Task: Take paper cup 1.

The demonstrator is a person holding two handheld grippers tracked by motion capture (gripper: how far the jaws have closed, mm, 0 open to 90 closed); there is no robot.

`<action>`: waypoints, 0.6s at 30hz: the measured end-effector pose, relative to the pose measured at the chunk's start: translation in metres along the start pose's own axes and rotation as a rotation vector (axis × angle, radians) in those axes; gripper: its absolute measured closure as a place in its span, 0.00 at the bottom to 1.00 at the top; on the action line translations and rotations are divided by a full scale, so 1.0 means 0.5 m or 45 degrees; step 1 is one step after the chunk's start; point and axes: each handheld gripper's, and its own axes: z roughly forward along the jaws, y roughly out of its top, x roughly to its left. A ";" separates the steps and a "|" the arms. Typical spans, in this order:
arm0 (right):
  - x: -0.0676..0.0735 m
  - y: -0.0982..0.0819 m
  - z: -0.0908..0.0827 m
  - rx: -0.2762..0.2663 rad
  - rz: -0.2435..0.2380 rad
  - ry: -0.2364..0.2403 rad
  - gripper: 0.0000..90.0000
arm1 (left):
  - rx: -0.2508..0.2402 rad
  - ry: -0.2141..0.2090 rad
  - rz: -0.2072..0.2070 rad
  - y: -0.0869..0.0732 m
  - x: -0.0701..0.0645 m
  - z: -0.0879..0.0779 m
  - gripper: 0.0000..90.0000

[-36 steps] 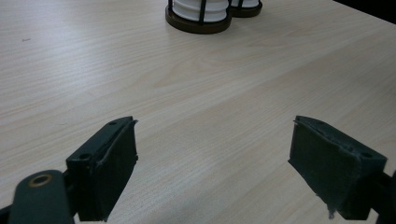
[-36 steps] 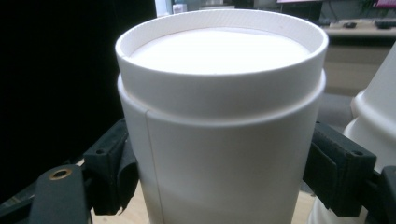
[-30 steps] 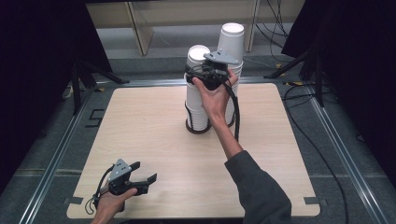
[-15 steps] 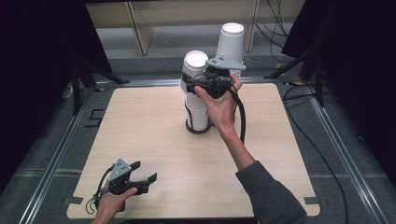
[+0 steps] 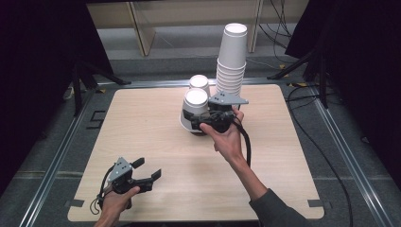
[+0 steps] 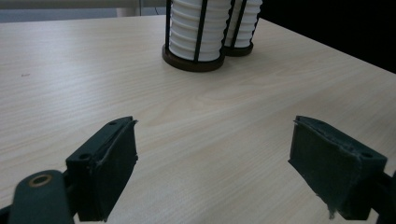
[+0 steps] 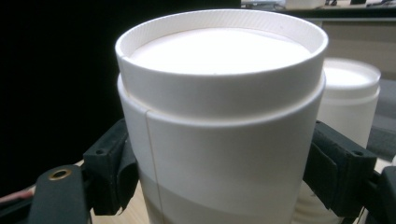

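Right gripper (image 5: 201, 124) grips a white paper cup (image 5: 193, 111), upside down and tilted, jaws pressed on both its sides; in the right gripper view the cup (image 7: 219, 121) sits squarely between the pads, base up. It is held just in front of a short cup stack (image 5: 199, 85) and beside a tall cup stack (image 5: 232, 59) near the table's far edge. Left gripper (image 5: 147, 170) rests low at the near left of the table (image 5: 142, 127), jaws parted, nothing between them; its view shows bare wood between the pads and two wire-caged cup stacks (image 6: 196, 28) ahead, well apart. Wide open tabletop lies left and front of the cup.
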 end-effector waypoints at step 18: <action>0.017 -0.105 0.026 0.118 0.005 0.114 0.23 | -0.003 -0.013 0.047 0.008 0.002 0.026 0.16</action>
